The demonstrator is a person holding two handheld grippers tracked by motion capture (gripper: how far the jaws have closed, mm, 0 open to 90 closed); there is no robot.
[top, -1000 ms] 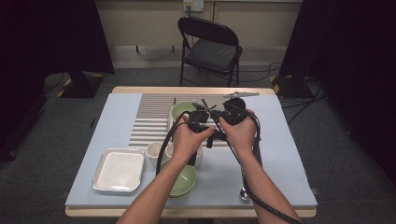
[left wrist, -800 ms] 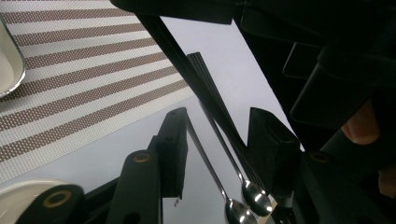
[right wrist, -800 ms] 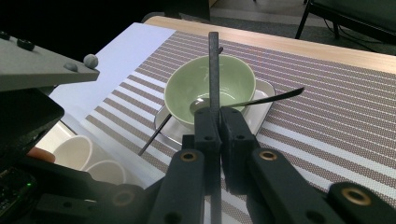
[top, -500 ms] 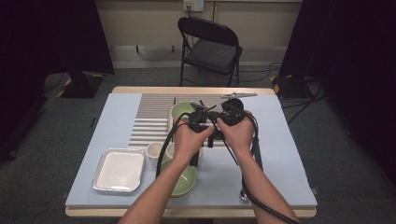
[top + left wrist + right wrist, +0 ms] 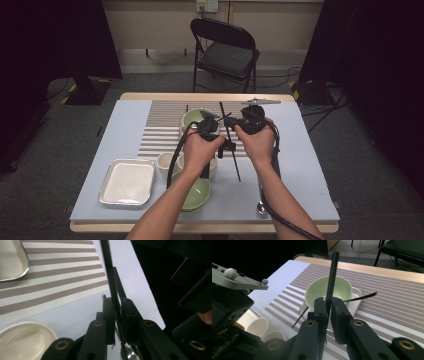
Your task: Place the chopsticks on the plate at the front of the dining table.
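Observation:
Both hands hold the grippers close together over the middle of the table. A long black chopstick [image 5: 231, 145] runs between them, slanting toward the front edge. My left gripper [image 5: 226, 146] has just been closing, and its jaws now pinch a black chopstick [image 5: 109, 270], with a thinner dark stick [image 5: 120, 288] beside it. My right gripper [image 5: 229, 121] is shut on a black chopstick [image 5: 332, 275] that rises above a green bowl [image 5: 342, 288]. I cannot tell whether both grip the same stick.
The green bowl [image 5: 195, 117] sits on a striped mat [image 5: 160, 130] with a dark utensil [image 5: 362, 296] across it. White cups [image 5: 165, 162], a second green bowl [image 5: 197, 197] and a white tray [image 5: 127, 182] lie near the front left. A spoon [image 5: 260, 206] lies front right.
The left gripper's jaws have closed on the chopstick. Both hands stay where they were, and the chopstick now slants further toward the front edge.

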